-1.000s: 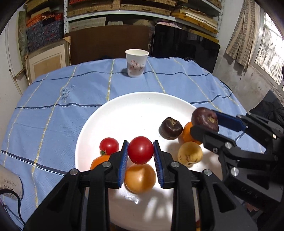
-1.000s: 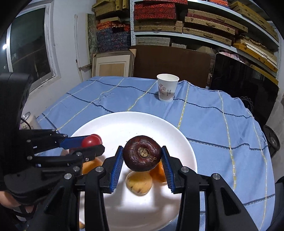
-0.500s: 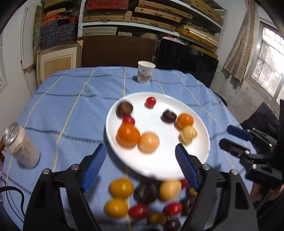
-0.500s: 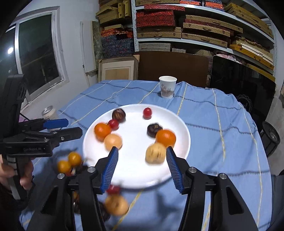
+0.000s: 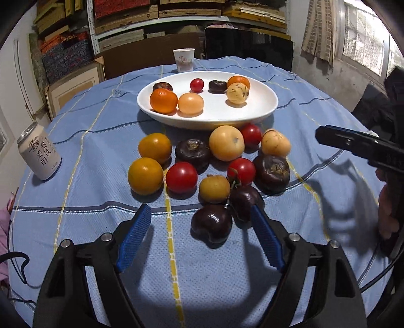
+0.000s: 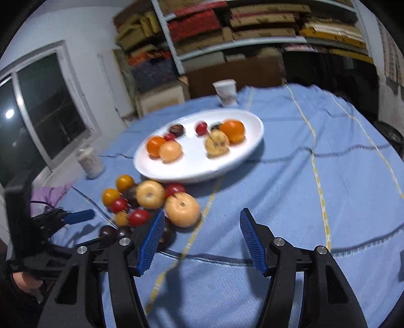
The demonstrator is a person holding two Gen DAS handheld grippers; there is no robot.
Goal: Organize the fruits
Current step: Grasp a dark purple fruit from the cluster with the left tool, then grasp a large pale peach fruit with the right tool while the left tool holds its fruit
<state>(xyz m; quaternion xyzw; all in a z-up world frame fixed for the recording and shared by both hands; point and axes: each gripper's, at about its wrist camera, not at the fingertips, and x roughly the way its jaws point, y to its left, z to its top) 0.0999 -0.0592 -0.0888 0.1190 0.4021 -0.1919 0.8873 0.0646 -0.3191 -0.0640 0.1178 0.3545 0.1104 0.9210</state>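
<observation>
Your left gripper point(image 5: 200, 242) stands apart, a dark fruit point(image 5: 211, 223) between its pads untouched, the loose fruit pile point(image 5: 209, 161) just ahead before the plate point(image 5: 262, 111). Your right gripper point(image 6: 199, 242), jaws just opened further, holds nothing; the pile lies ahead-left, can point(image 5: 39, 152) far left.

A round table under a pale blue woven cloth with yellow and dark blue stripes point(image 5: 106, 131) serves as the landmark. At the table's far edge stands a white paper cup with red print point(image 5: 184, 60), upright, and near its left edge stands a white drink can with dark lettering point(image 5: 39, 151), also upright. Behind the table rise metal shelves stacked with flat patterned boxes point(image 5: 156, 15), with a dark flat panel point(image 5: 248, 46) leaning just beyond the far edge.
</observation>
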